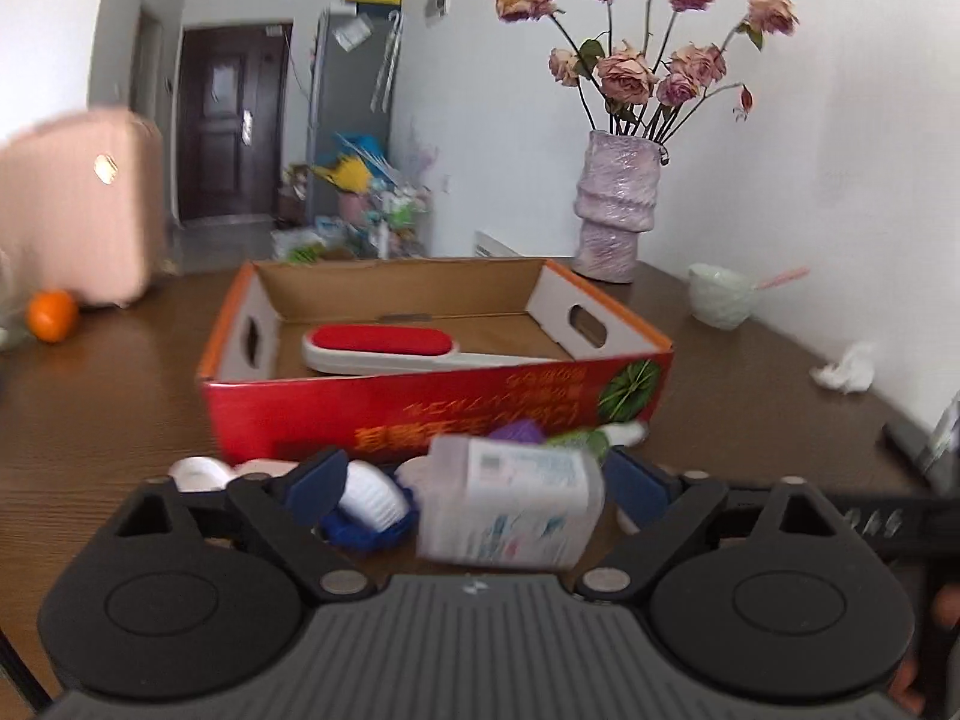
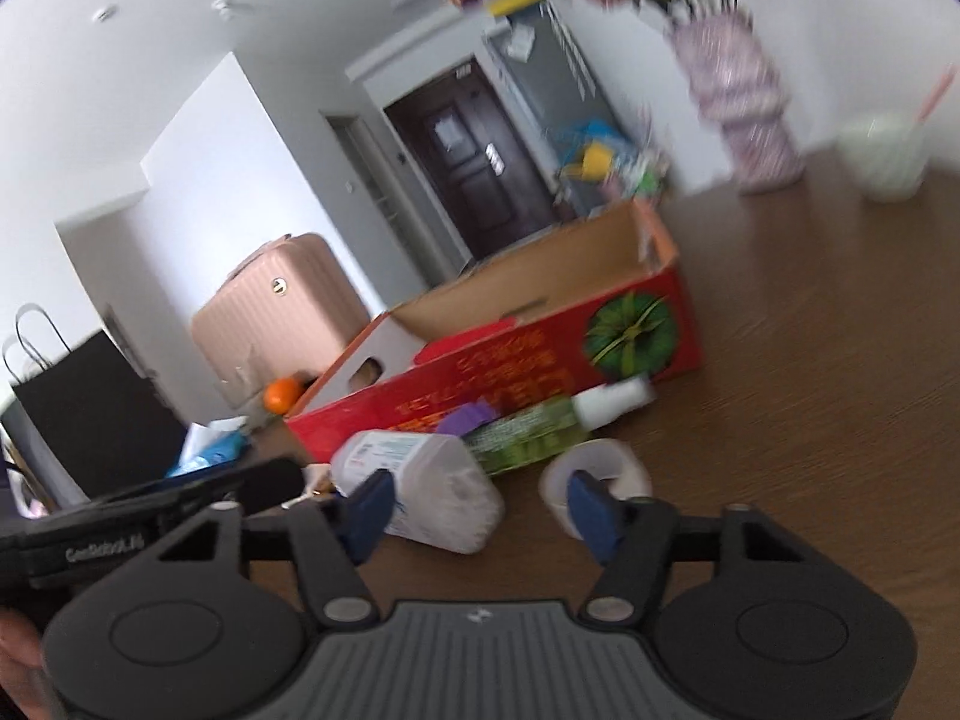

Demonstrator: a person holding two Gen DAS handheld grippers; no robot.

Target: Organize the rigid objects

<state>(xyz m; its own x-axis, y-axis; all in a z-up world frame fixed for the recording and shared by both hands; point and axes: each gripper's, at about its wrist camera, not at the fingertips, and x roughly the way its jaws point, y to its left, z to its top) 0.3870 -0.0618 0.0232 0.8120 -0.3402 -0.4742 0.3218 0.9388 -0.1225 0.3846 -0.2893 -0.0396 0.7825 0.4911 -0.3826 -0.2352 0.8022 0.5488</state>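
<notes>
Sorted so far, by the look of it: one item. A lint brush (image 1: 384, 348), white plastic with a red felt pad, lies in the shallow red cardboard box (image 1: 432, 408), which has brown inner walls and cut-out handles.

Left to sort, all on the wood-grain desk (image 1: 108, 420) just near of the box:
- clear squarish plastic bottle (image 1: 510, 504) with printed label, lying on its side;
- green spray bottle (image 2: 528, 432) with white cap, lying down;
- white ribbed brush in a blue holder (image 1: 372, 510);
- white tape roll (image 2: 600, 474);
- a purple piece (image 1: 516, 433), unclear.

Left gripper (image 1: 474, 480): jaws wide, bottle between them, pads not seen pressing. Right gripper (image 2: 480, 507): jaws half apart, holding nothing.
</notes>
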